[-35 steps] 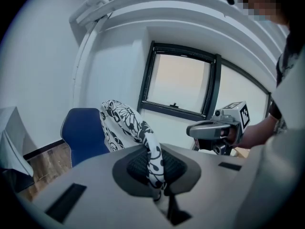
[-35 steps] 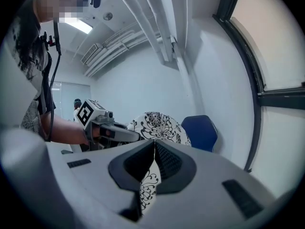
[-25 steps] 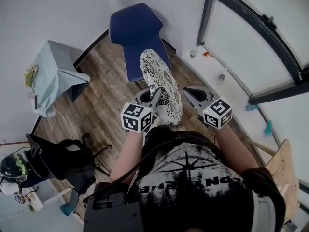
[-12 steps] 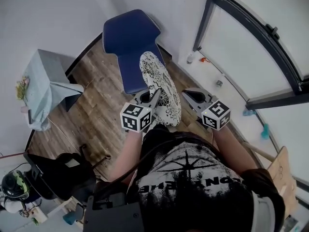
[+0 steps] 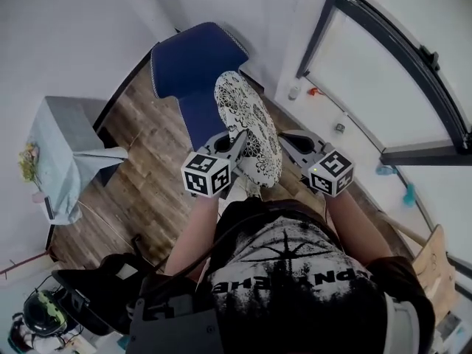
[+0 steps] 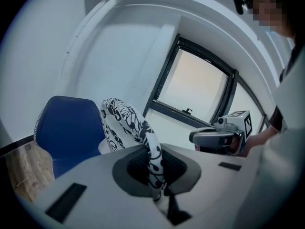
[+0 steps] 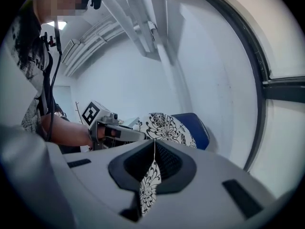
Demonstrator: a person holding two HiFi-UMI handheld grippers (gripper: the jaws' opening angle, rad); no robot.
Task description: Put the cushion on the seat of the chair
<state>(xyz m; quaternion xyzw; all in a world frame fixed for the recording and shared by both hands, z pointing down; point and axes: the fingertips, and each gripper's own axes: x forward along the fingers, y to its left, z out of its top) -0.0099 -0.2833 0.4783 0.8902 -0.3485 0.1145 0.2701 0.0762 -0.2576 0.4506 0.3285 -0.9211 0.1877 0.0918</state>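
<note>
We hold the cushion (image 5: 247,127) off the floor, left gripper (image 5: 236,140) and right gripper (image 5: 286,140) each pinching an edge. Setting it on the chair (image 5: 193,65) seat remains.

Bright daylight is admitted through the black-framed window (image 6: 195,85); gripper views are fisheye-bent, dark-cornered; the grey plastic right gripper (image 7: 154,147) is rendered soft.

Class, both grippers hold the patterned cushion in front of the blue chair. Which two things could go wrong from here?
The right gripper pinches only a thin edge of the cushion, so it might slip free. Held on edge, it may land tilted on the chair, not flat.
</note>
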